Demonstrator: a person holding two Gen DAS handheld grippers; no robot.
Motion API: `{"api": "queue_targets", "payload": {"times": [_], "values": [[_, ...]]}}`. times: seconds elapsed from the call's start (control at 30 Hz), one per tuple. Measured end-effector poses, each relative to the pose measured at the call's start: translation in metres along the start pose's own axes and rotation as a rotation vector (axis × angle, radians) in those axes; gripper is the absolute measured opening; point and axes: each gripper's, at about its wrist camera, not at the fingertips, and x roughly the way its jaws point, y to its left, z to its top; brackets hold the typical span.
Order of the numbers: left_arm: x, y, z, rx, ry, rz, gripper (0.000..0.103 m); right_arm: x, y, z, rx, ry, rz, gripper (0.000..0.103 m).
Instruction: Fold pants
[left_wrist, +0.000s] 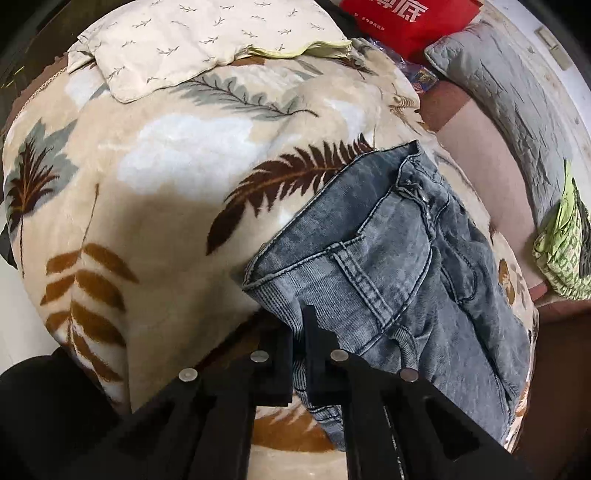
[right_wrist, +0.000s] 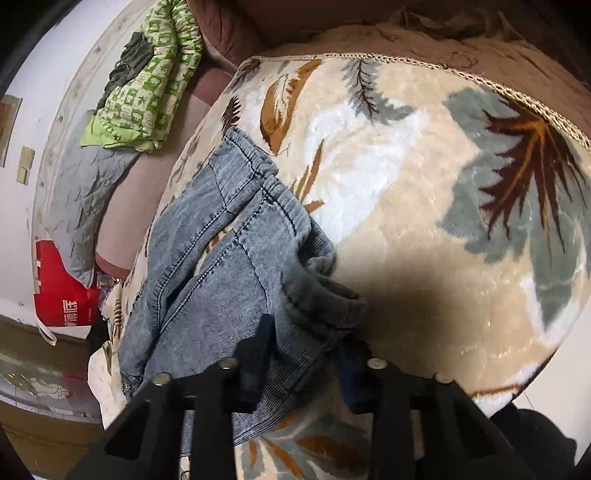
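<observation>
Left wrist view: left gripper (left_wrist: 300, 354) clamped on a ribbed edge of the jeans (left_wrist: 388, 258), fingers nearly together with denim between them. Jeans lie bunched on the leaf-print blanket (left_wrist: 147, 184), a pillow (left_wrist: 192, 40) beyond. Right wrist view: right gripper (right_wrist: 306, 365) jaws spread apart, left finger (right_wrist: 258, 354) over the jeans (right_wrist: 229, 266), nothing pinched. Red bag (right_wrist: 59, 295) at the left edge.

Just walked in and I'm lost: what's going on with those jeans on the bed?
A person with two handheld grippers is folding grey jeans on a leaf-print blanket. The left gripper is shut on the ribbed waistband. The right gripper is open, with denim between its fingers. The jeans lie bunched and partly doubled over, not yet neatly folded.
</observation>
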Motion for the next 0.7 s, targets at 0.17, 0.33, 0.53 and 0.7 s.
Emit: {"api": "queue_targets", "payload": {"times": [0.17, 0.33, 0.53, 0.7], "values": [[-0.041, -0.005, -0.006, 0.035, -0.128, -0.019, 0.003, -0.015, 0.021, 0.01, -0.107, -0.046, -0.026, 0.019], [-0.069, -0.009, -0.034, 0.095, -0.168, -0.029, 0.003, -0.046, 0.04, 0.007, -0.214, -0.125, -0.075, 0.02], [-0.06, 0.009, -0.039, 0.09, -0.09, 0.066, 0.022, -0.021, -0.011, 0.006, -0.098, 0.031, -0.194, 0.058], [-0.098, -0.016, -0.034, 0.18, -0.264, 0.051, 0.061, -0.069, 0.009, 0.017, -0.15, -0.167, -0.213, 0.067]]}}
